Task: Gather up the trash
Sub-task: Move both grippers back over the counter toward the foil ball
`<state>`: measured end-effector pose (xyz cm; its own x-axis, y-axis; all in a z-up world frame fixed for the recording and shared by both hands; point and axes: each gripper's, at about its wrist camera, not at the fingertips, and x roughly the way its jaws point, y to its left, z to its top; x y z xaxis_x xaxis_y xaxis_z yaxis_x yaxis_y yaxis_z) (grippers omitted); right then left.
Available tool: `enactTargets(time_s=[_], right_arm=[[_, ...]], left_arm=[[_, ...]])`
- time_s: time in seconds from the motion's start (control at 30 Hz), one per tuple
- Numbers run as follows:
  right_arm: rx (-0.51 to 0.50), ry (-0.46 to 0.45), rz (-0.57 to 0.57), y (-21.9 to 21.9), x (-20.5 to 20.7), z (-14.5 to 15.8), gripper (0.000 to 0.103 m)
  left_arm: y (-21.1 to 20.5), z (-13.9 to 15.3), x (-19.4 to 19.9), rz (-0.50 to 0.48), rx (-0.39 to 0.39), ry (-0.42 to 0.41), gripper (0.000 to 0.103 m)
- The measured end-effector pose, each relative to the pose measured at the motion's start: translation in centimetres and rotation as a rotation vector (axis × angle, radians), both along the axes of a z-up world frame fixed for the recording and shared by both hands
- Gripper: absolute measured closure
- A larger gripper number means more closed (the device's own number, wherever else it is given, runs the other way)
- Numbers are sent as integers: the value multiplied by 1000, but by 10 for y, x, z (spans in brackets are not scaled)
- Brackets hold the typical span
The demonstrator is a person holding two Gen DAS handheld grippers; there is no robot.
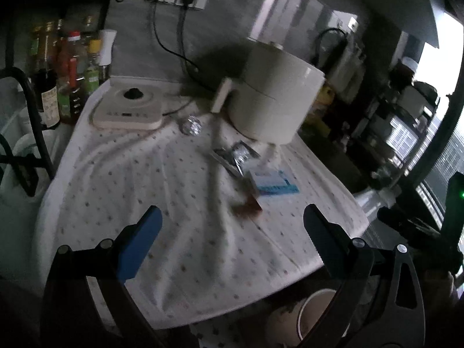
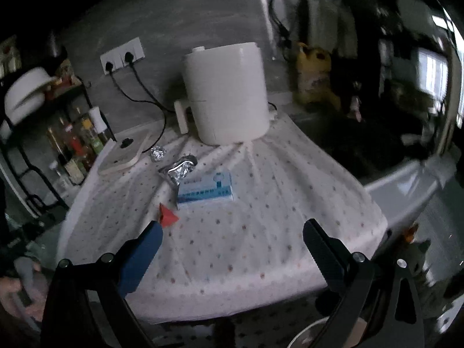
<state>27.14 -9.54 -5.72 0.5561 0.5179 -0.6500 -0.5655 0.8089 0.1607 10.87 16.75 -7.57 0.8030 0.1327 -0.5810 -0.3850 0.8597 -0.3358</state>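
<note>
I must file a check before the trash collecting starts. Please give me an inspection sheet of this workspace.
Surface: wrinkled dotted tablecloth.
Job's things: foil ball, crumpled foil wrapper, blue-white box, red scrap.
Clutter: white air fryer, flat white appliance base, bowl below the table edge.
Grippers: left gripper and right gripper open, holding nothing.
Cables: black cords from the wall sockets.
Surroundings: bottle rack, yellow bag; dim light.
</note>
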Motion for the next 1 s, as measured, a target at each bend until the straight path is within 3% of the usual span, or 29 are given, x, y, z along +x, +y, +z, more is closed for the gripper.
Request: enactTargets(time_s=[0.23,0.47,0.77,1.0], right_arm=[[38,14,76,50,25,6,8],[15,-7,140,103,49,12,8],[37,46,105,128,81,7,8],[-25,109,85,144,98,-21,18]], left_arm=[[38,-4,19,31,-17,-3,6],[76,-13,46,50,-27,-22,6],[101,-35,92,-11,-47,2,6],[118,-53,137,-59,-64,33,12]])
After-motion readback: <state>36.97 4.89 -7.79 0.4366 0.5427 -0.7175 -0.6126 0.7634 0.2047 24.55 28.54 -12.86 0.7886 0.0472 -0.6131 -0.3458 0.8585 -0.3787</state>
